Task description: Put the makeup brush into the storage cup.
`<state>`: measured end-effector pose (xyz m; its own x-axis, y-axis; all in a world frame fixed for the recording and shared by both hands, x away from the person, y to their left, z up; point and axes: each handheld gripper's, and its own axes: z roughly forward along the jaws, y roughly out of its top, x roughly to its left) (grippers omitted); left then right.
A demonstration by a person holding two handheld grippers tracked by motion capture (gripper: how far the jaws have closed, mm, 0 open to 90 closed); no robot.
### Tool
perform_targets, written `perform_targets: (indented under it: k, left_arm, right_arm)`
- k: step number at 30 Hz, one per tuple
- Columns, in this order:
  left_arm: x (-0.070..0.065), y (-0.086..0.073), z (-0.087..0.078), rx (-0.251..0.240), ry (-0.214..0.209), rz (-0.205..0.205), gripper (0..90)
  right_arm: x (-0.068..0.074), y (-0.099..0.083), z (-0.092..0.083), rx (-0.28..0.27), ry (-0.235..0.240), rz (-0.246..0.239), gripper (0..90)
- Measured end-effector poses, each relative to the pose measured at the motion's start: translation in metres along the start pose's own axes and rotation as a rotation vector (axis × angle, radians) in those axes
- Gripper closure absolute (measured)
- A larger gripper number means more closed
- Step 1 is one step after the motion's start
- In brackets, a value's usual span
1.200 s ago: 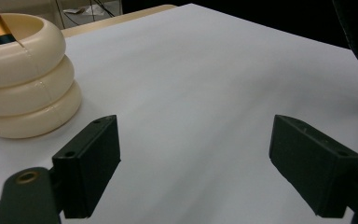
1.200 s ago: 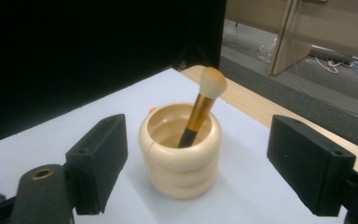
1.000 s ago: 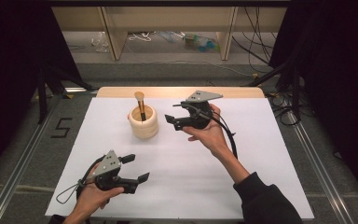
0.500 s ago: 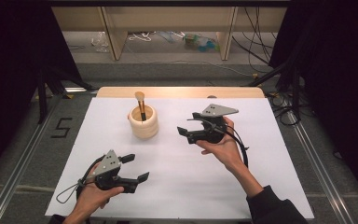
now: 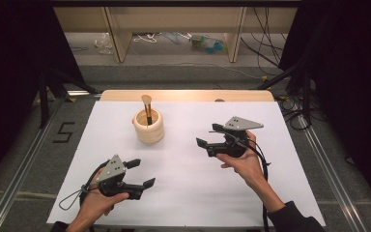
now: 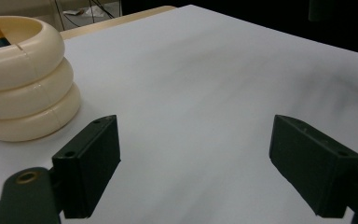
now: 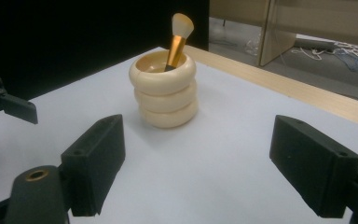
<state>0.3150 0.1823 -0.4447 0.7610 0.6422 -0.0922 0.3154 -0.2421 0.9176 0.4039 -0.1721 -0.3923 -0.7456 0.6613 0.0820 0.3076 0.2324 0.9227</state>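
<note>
Both your left gripper (image 5: 142, 173) and right gripper (image 5: 205, 143) are spread, empty. The makeup brush (image 7: 177, 39) stands in the cream ringed holder (image 7: 165, 91) mid-table; it looks light and slim, so pinch its gold ferrule, not the soft bristles

bg: dark room; grey floor (image 5: 26, 159) w/ cables; wooden shelf legs (image 5: 118, 34)

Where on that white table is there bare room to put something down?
The widest bare patch lies between the left gripper and the right gripper, in front of the cream ringed holder with its gold-handled brush. The white tabletop beyond each hand is also bare. Only the spot around the holder is occupied.
</note>
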Motion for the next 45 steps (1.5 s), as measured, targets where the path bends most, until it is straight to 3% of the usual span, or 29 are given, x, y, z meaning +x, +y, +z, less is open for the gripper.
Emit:
perform_targets:
  k: [10, 19, 25, 28, 30, 35, 42, 44, 45]
  left_arm:
    - [0.000, 0.000, 0.000, -0.004, -0.003, -0.010, 16.3]
    - [-0.001, 0.000, -0.001, 0.002, 0.002, -0.007, 16.3]
    - [0.000, 0.000, -0.001, -0.008, -0.007, -0.015, 16.3]
    - [0.001, 0.001, -0.002, 0.000, 0.001, 0.008, 16.3]
    - [0.000, 0.000, -0.001, -0.003, 0.003, -0.009, 16.3]
    - [0.000, 0.000, -0.002, -0.003, 0.004, -0.010, 16.3]
    - [0.001, 0.001, -0.001, -0.005, -0.002, 0.002, 16.4]
    - [0.001, 0.000, -0.002, -0.002, 0.008, -0.019, 16.3]
    - [0.001, 0.000, -0.002, -0.002, 0.006, -0.018, 16.4]
  right_arm:
    - [0.005, -0.012, -0.012, 0.040, -0.004, -0.009, 18.3]
    - [0.002, -0.026, -0.027, -0.007, -0.015, 0.016, 18.9]
    - [0.001, -0.034, -0.035, -0.002, -0.019, 0.037, 17.1]
    - [0.000, -0.038, -0.040, -0.005, -0.022, 0.054, 16.2]
    - [-0.002, -0.041, -0.046, 0.000, -0.034, 0.054, 16.2]
    - [-0.004, -0.050, -0.056, -0.034, -0.025, 0.079, 16.2]
    - [0.000, -0.058, -0.061, 0.012, -0.057, 0.053, 16.2]
    - [0.001, -0.060, -0.061, 0.009, -0.059, 0.030, 16.2]
    - [0.003, -0.061, -0.061, 0.020, -0.051, 0.045, 16.2]
